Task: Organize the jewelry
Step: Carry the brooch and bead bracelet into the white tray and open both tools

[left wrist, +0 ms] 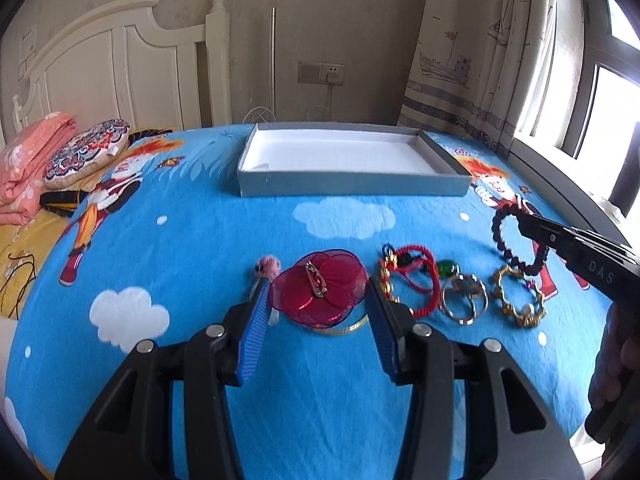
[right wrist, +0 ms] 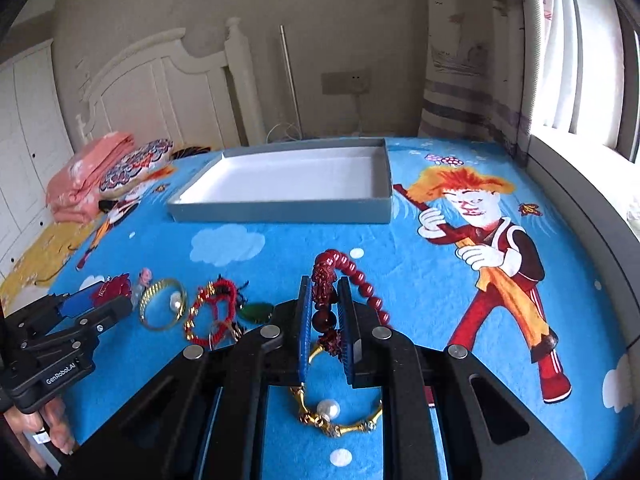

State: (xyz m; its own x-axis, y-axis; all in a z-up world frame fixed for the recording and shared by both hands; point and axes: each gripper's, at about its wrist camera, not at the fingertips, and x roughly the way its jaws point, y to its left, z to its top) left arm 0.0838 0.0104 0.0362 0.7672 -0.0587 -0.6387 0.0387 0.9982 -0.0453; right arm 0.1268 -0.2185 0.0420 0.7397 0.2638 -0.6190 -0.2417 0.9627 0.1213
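- right wrist view: right gripper (right wrist: 325, 316) clamped on the dark red bead bracelet (right wrist: 352, 276), lifted clear, probably headed for the open box (right wrist: 280, 212) straight ahead
- left wrist view: left gripper (left wrist: 316, 312) spread wide around the red flower brooch (left wrist: 320, 288), seemingly lined up to pinch it next

box (left wrist: 352, 184) behind jewelry row | brooch (left wrist: 320, 288) left of cord bracelet (left wrist: 412, 280) | pillow (left wrist: 86, 152) far left
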